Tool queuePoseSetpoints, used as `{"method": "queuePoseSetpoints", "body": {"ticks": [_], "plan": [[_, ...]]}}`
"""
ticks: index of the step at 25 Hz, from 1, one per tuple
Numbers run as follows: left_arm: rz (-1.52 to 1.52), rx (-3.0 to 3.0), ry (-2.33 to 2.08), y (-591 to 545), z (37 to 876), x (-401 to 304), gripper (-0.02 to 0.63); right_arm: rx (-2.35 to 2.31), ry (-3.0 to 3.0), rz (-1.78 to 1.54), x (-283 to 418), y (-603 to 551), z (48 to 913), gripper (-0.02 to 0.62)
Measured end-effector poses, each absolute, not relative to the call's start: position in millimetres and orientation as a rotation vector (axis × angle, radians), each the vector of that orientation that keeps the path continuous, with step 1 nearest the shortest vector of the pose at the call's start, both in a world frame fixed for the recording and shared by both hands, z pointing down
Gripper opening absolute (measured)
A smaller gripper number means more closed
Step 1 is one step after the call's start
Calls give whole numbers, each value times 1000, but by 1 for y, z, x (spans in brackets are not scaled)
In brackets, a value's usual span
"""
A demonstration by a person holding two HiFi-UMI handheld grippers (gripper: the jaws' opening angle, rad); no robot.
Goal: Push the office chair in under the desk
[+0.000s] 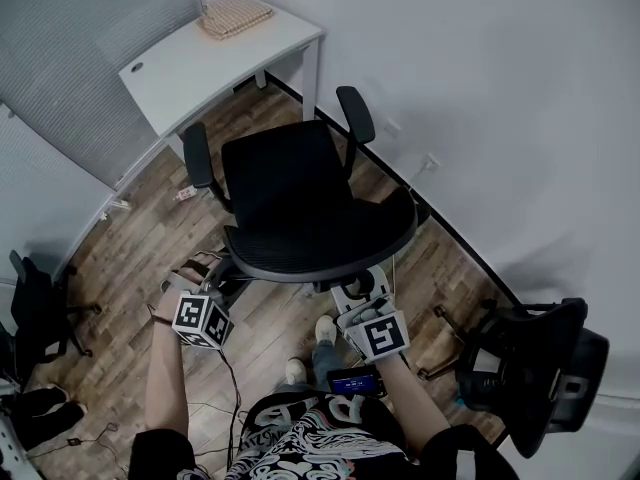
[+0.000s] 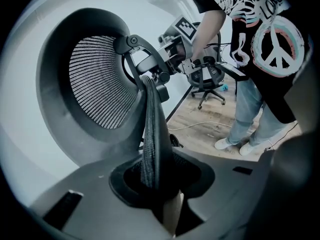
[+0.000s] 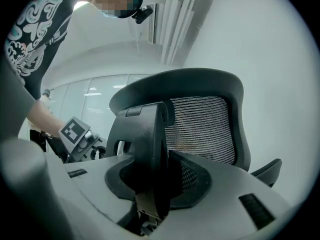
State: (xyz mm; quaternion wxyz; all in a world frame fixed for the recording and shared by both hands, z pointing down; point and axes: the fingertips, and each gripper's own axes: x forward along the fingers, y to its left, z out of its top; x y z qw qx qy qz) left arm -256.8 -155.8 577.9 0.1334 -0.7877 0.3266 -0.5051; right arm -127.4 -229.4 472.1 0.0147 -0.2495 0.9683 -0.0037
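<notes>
The black office chair stands in the middle of the head view on a wood floor. Its seat faces the white desk in the upper left of the frame. The chair sits just in front of the desk, with its seat not yet under the desktop. A woven basket rests on the far end of the desk.

The person stands behind the chair's backrest. The left gripper is clamped on the mesh edge of the backrest at its left side. The right gripper is closed around the dark frame of the backrest at its right side.

A second chair stands in the lower right of the head view, well apart from the desk.
</notes>
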Motion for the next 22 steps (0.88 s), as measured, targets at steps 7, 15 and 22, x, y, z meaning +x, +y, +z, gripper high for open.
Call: {"method": "queuePoseSetpoints", "body": {"ticks": [7, 15, 22], "plan": [[-1469, -2278, 970, -169, 577, -261, 127, -749, 3024, -20, -133, -243, 472, 120], [-1475, -2273, 993, -183, 577, -267, 127, -712, 3042, -54, -141, -258, 472, 120], [-1472, -2264, 1015, -197, 576, -274, 127, -699, 3042, -64, -149, -274, 471, 121]]}}
